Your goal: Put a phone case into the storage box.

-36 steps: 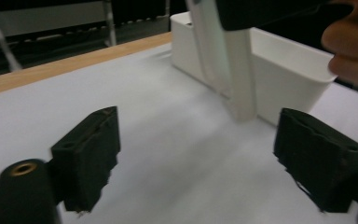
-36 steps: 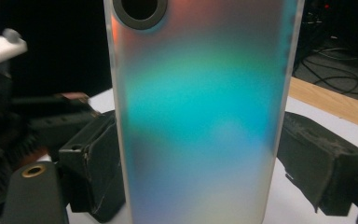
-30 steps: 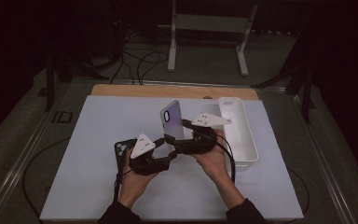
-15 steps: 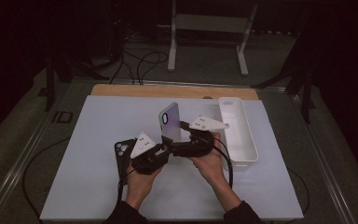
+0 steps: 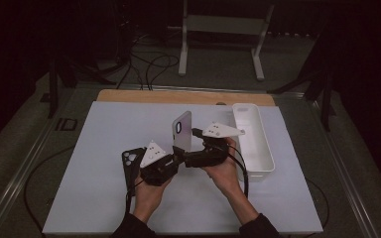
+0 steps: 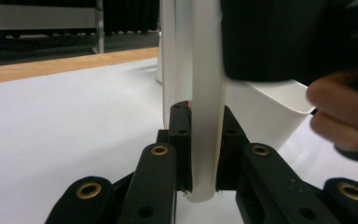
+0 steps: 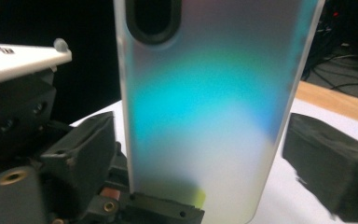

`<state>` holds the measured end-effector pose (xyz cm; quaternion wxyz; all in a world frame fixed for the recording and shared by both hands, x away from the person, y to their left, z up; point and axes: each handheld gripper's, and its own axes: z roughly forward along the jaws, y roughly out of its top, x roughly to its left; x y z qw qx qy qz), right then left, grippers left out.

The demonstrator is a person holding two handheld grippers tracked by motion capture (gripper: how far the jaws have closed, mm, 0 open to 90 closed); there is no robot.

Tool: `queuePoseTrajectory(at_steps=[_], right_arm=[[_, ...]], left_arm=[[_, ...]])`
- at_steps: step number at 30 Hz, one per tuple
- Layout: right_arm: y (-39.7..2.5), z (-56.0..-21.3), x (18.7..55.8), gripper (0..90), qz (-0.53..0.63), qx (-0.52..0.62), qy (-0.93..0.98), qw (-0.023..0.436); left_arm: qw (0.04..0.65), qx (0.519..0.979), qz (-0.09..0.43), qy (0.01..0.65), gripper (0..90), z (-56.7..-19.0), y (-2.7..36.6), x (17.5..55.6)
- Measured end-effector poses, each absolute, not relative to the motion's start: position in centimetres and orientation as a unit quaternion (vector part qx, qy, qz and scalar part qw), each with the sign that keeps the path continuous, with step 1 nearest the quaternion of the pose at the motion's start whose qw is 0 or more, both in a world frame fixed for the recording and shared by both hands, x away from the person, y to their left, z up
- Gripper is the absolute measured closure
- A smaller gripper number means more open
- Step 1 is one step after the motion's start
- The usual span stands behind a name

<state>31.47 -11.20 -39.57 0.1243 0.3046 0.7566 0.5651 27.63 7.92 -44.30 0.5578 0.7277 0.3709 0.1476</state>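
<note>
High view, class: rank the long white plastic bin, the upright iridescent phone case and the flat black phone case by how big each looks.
1. Long white plastic bin, clearly largest.
2. and 3. Upright iridescent phone case and flat black phone case: unsure, since they look alike in size and the left gripper partly covers the black one.

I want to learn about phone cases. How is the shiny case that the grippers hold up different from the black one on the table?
The pale case stands upright, clamped at its lower edge by the left gripper; the black case lies flat on the white mat. The pale case shimmers blue-green; the black case is plain dark. The pale case has one oval camera hole; the black case shows several round ones. Both are phone cases.
</note>
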Motion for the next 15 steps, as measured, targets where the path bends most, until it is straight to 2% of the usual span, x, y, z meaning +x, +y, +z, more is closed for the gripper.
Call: queuePoseTrajectory(at_steps=[9, 14, 15], right_arm=[[-11.5, -37.2, 31.8, 9.4, 0.585, 0.303, 0.740, 0.138], [-11.8, -36.3, 32.5, 9.9, 0.597, 0.307, 0.731, 0.121], [-11.9, -36.1, 32.7, 12.2, 0.602, 0.308, 0.728, 0.116]], left_arm=[[0.561, 0.730, 0.150, 0.360, 81.2, -44.3, 7.8, 27.4], [0.559, 0.734, 0.152, 0.354, 81.1, -44.3, 7.6, 27.2], [0.559, 0.735, 0.153, 0.353, 81.1, -44.3, 7.6, 27.2]])
